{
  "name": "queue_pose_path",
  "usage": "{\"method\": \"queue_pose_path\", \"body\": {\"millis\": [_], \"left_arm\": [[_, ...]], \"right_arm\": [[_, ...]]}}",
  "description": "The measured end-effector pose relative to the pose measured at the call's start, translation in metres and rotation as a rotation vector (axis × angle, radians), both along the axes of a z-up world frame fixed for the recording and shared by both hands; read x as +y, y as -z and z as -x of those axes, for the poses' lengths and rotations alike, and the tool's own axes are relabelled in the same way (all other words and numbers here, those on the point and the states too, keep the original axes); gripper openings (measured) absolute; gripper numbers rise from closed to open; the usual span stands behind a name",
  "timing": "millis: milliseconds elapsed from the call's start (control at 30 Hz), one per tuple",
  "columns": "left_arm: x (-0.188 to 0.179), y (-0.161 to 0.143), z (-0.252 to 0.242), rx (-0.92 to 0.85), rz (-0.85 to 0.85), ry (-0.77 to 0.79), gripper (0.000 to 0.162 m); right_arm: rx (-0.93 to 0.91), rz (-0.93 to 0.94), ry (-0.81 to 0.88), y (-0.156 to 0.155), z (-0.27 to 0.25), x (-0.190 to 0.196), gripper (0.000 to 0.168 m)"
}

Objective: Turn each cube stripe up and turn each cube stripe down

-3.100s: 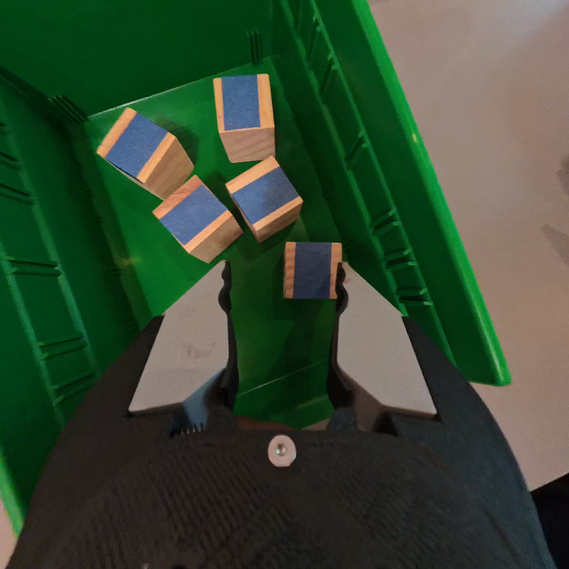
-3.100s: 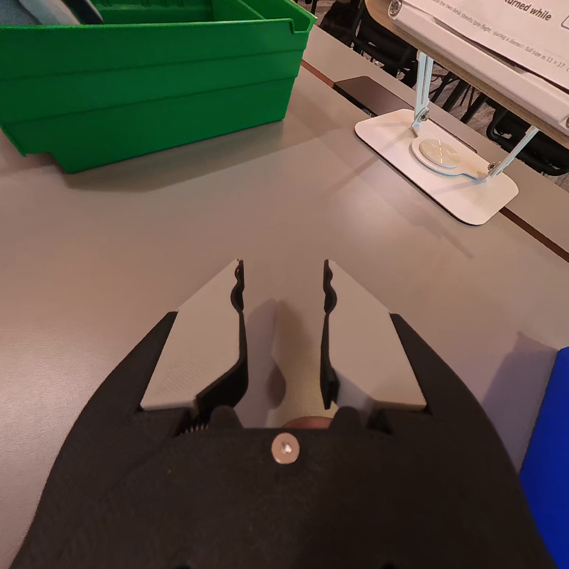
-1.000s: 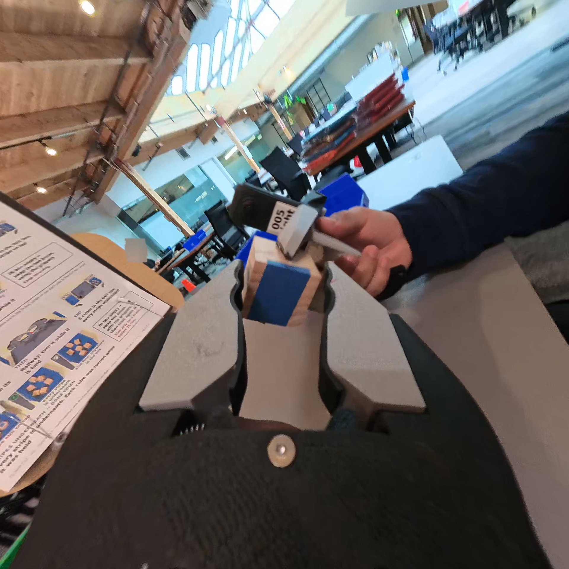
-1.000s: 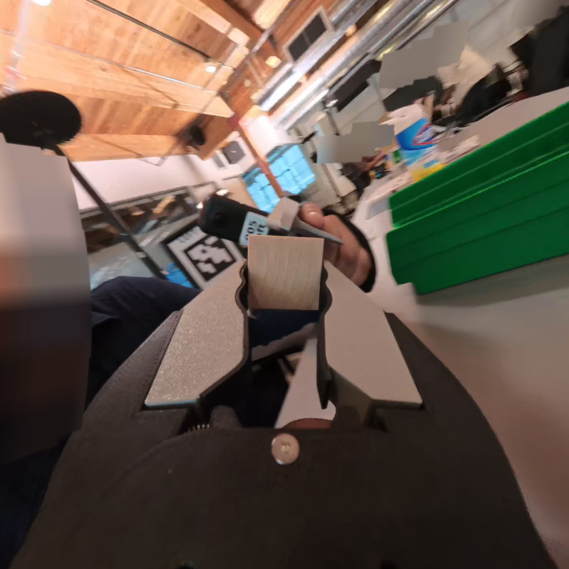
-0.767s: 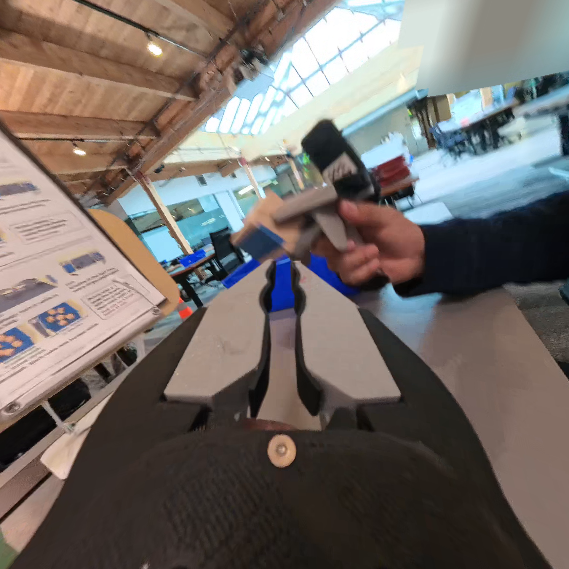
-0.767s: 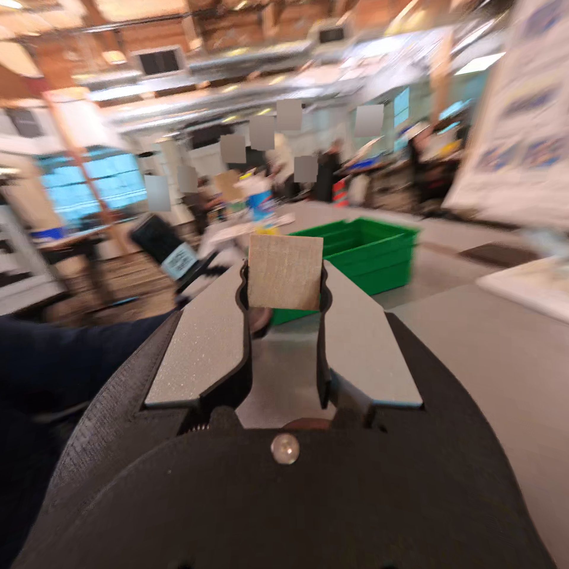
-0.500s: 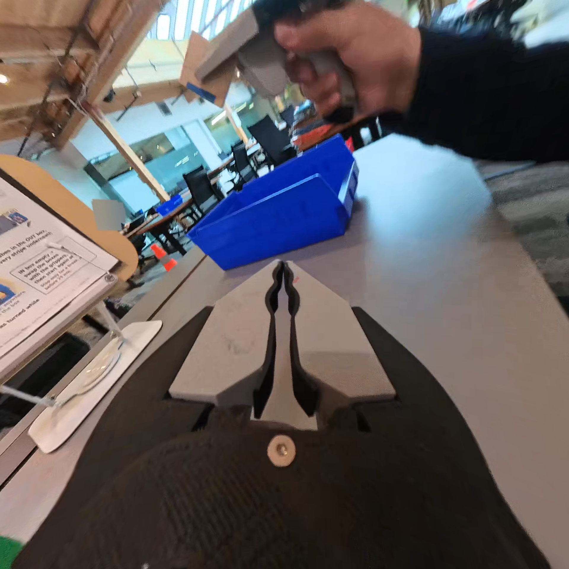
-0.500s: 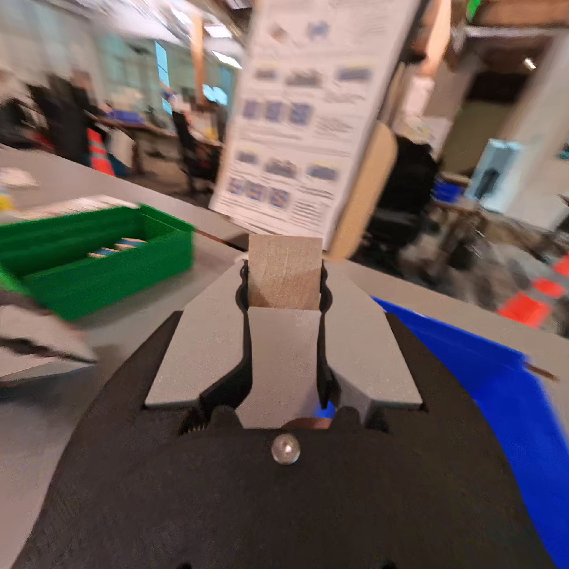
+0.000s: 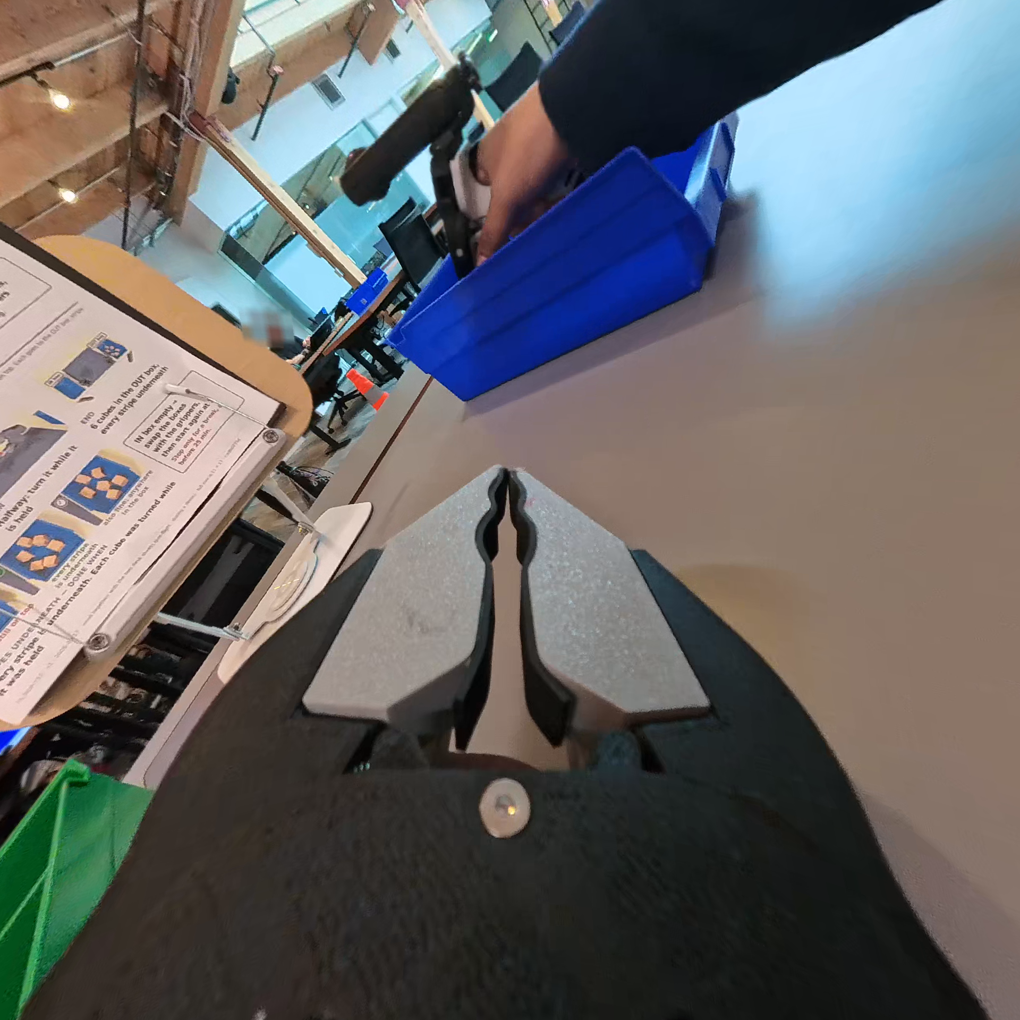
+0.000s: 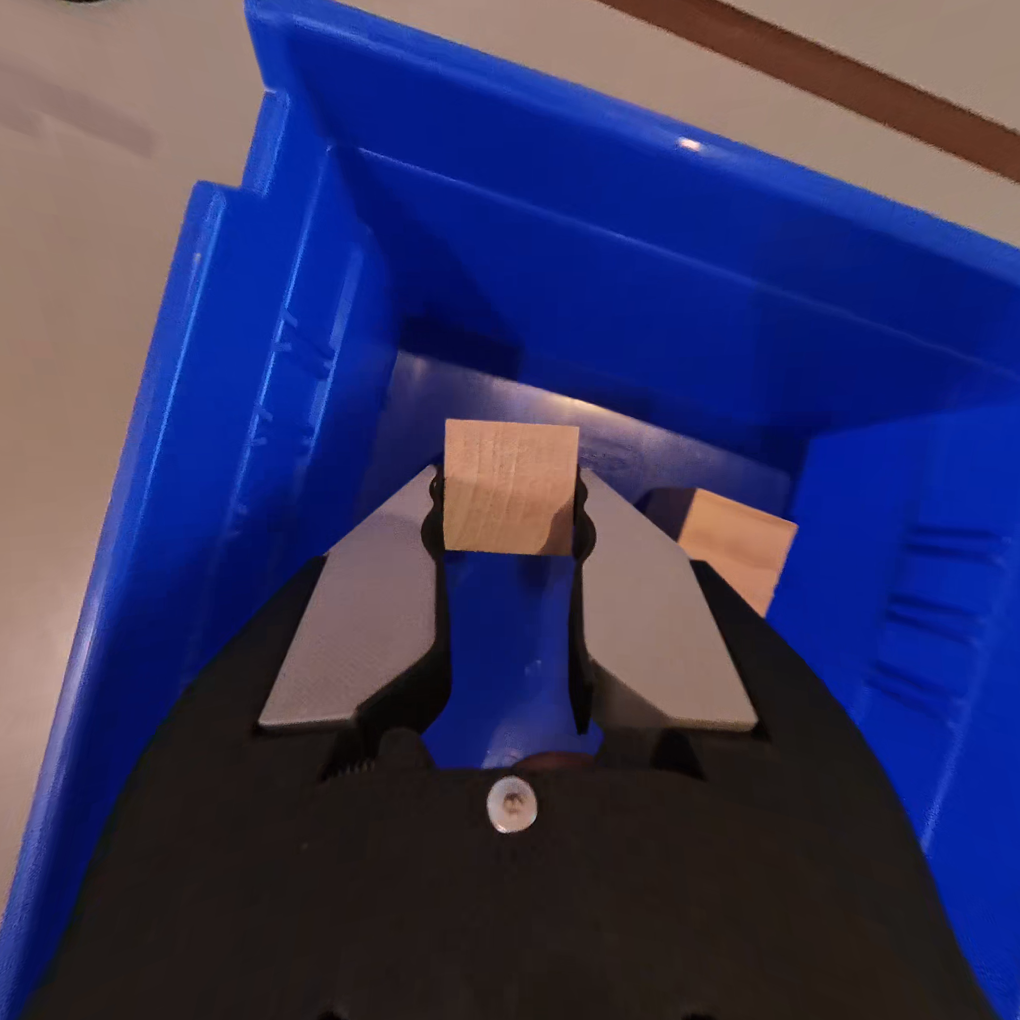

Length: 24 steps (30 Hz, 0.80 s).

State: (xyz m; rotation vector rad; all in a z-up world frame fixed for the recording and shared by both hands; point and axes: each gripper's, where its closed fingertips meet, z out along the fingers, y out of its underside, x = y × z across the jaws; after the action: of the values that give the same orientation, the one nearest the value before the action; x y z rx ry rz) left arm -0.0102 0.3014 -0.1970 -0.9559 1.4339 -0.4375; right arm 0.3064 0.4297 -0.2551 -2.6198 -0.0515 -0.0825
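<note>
Grey table (image 9: 828,441) is shown under the left gripper (image 9: 506,485), now emptied and closed after the handover. Rightward, the cube (image 10: 510,488), plain face up, is clamped by the right gripper (image 10: 509,516) and lowered into the blue bin (image 10: 552,265) beside another cube (image 10: 734,552), so release is judged next.

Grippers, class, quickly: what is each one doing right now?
Left gripper: closed, holding nothing, above the grey table.
Right gripper: closed on a wooden cube, inside the blue bin.
</note>
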Motion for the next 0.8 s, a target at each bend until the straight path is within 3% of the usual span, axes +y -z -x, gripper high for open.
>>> {"method": "queue_pose_path", "body": {"millis": [33, 100, 267, 367, 433, 533, 600, 733, 800], "left_arm": [[0.000, 0.002, -0.001, 0.012, -0.007, -0.001, 0.000], [0.001, 0.008, -0.002, 0.039, -0.004, -0.003, 0.000], [0.009, 0.011, -0.002, 0.041, 0.079, -0.031, 0.000], [0.016, 0.009, 0.000, 0.030, 0.101, -0.063, 0.000], [0.018, 0.008, 0.001, 0.025, 0.105, -0.070, 0.000], [0.019, 0.011, 0.002, 0.028, 0.133, -0.076, 0.000], [0.019, 0.012, 0.003, 0.029, 0.150, -0.078, 0.000], [0.014, 0.009, 0.004, 0.017, 0.149, -0.057, 0.000], [0.011, 0.004, 0.004, 0.009, 0.132, -0.054, 0.000]], "right_arm": [[0.001, 0.019, 0.006, 0.003, 0.001, 0.001, 0.046], [-0.042, 0.027, 0.034, -0.004, -0.004, 0.002, 0.072], [-0.112, -0.258, 0.036, -0.094, 0.008, -0.003, 0.062], [-0.013, -0.520, -0.108, -0.158, 0.076, -0.022, 0.055], [0.071, -0.624, -0.255, -0.171, 0.137, -0.040, 0.051], [0.232, -0.614, -0.410, -0.136, 0.216, -0.054, 0.067], [0.336, -0.573, -0.487, -0.103, 0.254, -0.055, 0.066], [0.287, -0.586, -0.488, -0.054, 0.269, -0.035, 0.063], [0.377, -0.566, -0.525, -0.052, 0.283, -0.037, 0.070]]}}
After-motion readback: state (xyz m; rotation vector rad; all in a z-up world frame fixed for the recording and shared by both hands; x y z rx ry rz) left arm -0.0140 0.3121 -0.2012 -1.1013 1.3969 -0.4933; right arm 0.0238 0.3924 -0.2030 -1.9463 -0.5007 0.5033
